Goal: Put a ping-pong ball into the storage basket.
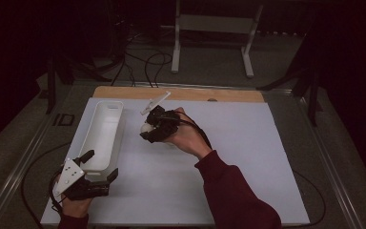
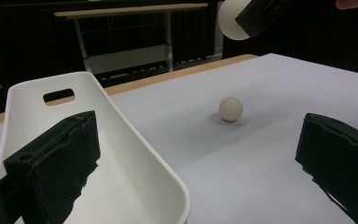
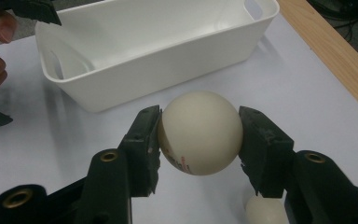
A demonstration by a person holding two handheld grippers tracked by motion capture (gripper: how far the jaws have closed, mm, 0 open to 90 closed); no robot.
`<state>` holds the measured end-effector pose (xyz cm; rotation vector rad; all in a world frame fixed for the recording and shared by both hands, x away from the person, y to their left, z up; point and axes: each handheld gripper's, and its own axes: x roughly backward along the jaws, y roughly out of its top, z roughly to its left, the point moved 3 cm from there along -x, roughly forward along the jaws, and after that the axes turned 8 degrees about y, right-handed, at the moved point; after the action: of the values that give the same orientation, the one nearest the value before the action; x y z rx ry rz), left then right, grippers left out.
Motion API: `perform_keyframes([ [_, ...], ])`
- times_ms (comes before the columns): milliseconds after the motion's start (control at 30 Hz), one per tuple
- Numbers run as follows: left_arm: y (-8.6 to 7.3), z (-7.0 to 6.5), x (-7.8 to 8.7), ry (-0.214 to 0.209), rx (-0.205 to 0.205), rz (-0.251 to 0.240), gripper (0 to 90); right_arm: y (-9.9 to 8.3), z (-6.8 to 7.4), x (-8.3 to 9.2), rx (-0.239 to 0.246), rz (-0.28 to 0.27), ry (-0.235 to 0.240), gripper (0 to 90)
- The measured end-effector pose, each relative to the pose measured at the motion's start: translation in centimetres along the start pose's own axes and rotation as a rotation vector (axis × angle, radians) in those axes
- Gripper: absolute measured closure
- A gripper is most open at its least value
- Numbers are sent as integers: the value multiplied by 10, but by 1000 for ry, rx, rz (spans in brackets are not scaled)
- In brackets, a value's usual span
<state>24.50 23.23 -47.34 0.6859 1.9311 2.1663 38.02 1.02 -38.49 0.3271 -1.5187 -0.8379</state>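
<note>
My right gripper [image 1: 151, 130] hovers above the middle of the white mat, beside the bin, shut on a cream ball [image 3: 200, 126] clamped between its two black pads [image 3: 145, 149]. That held ball [image 2: 230, 21] hangs high in the left gripper view. A second cream ball [image 2: 230, 109] rests on the mat beneath it, its top peeking in at the bottom of the right gripper view [image 3: 265, 211]. The long white bin [image 1: 102, 129] lies empty at the mat's left. My left gripper [image 1: 101, 164] is open at the bin's near end, one jaw inside and one outside, with neither pad pressing the wall.
The white mat [image 1: 238, 143] covers a wooden tabletop whose bare strip [image 1: 181, 93] shows along the far edge. A white metal stand [image 1: 214, 28] and cables lie on the floor beyond. The bin has handle cut-outs [image 2: 58, 96] in its end walls.
</note>
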Motion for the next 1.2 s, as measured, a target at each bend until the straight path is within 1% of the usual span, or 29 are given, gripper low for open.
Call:
perform_keyframes([
  [167,0,0,0,0,0,1,0,2,1,-1,-3,-4,3,506],
  [400,0,0,0,-3,-1,2,0,5,3,-2,9,-7,6,506],
  [567,0,0,0,-5,-2,3,0,6,3,-3,6,-4,4,505],
  [600,0,0,0,-4,-2,3,0,7,4,-4,13,-5,5,505],
  [867,0,0,0,-4,-2,3,0,10,5,-4,12,-9,7,505],
  [1200,0,0,0,-4,-1,1,0,14,7,-7,24,-8,13,505],
])
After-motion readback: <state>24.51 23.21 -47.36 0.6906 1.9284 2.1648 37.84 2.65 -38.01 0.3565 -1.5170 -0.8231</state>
